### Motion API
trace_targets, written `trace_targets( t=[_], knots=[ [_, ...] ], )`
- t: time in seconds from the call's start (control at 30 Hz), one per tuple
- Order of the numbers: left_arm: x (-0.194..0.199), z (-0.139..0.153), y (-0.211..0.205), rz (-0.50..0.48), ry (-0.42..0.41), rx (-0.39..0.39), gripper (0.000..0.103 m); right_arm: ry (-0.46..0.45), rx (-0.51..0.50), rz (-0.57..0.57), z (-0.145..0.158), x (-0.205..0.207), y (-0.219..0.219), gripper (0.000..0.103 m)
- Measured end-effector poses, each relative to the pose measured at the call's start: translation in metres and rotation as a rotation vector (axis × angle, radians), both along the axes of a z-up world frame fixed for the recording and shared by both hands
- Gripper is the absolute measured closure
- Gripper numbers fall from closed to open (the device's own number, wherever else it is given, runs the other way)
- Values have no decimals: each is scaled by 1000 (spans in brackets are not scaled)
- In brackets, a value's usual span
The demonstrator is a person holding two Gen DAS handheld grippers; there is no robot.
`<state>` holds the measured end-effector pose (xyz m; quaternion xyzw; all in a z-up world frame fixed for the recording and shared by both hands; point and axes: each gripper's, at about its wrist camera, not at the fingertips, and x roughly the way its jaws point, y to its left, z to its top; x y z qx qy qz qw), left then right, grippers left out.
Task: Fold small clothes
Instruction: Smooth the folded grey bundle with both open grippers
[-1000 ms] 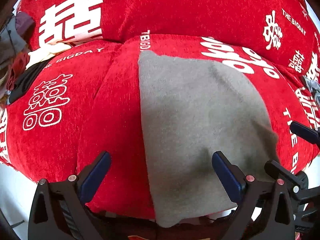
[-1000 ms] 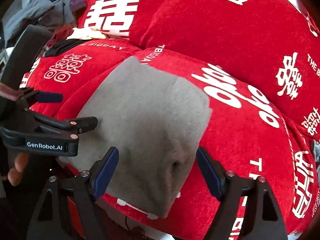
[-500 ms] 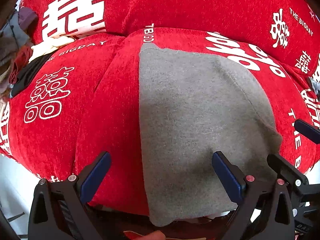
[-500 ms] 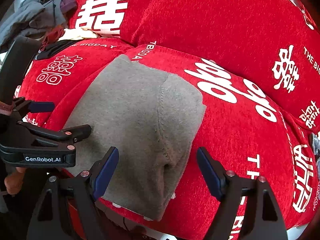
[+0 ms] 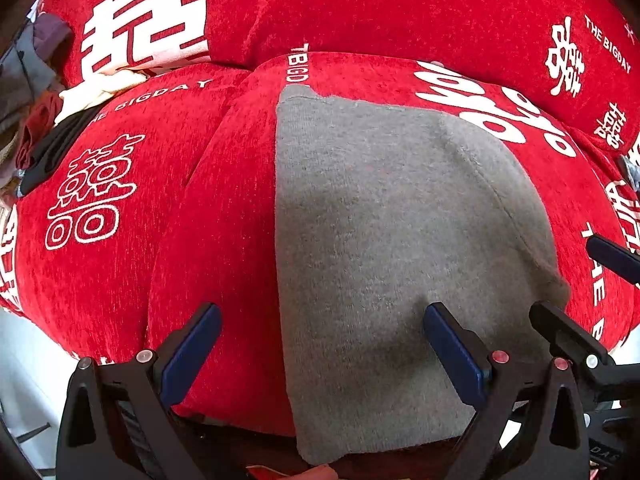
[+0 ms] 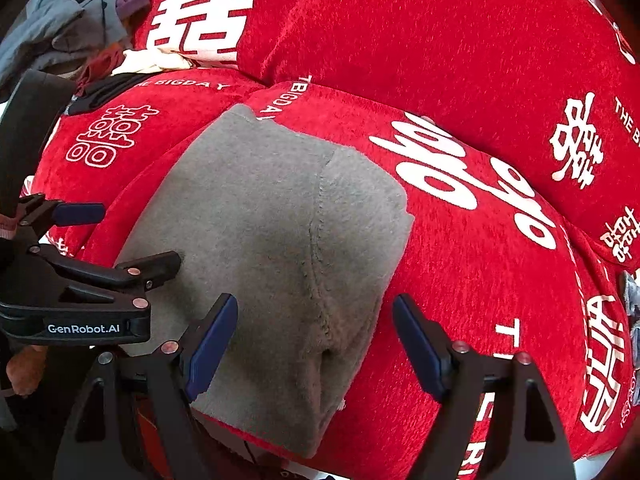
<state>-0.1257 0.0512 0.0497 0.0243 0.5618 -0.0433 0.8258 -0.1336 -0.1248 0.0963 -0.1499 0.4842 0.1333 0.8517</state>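
A small grey knitted garment [image 5: 400, 248] lies flat on a red sofa seat cushion [image 5: 224, 216], its near end drooping over the cushion's front edge. In the right wrist view the same grey garment [image 6: 276, 248] shows a stitched seam running down its right part. My left gripper [image 5: 322, 350] hovers open over the garment's left edge, with nothing between its blue pads. My right gripper [image 6: 314, 340] is open above the garment's near right part, around the seam. The left gripper [image 6: 120, 240] also appears at the left of the right wrist view.
The sofa cover is red with white characters and lettering, and a back cushion [image 5: 360, 4] rises behind the seat. A heap of other clothes [image 6: 80, 28] lies at the far left end. A hand [image 6: 24, 368] holds the left tool. Pale floor [image 5: 24, 380] shows below the cushion.
Both views have tilted slightly, so the grey garment sits a little lower and closer in frame. The garment lies as before and both grippers stay open.
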Motion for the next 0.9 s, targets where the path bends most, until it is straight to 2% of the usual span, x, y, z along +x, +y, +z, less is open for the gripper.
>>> trace_targets(
  t=[0.27,0.9],
  knots=[
    [4,1,3,6,-6,-2,2,31,-14,-15,-3,8,0,20],
    [17,-4,13,28,17,-71,2,51,-71,-2,-6,19,15,20]
  ],
)
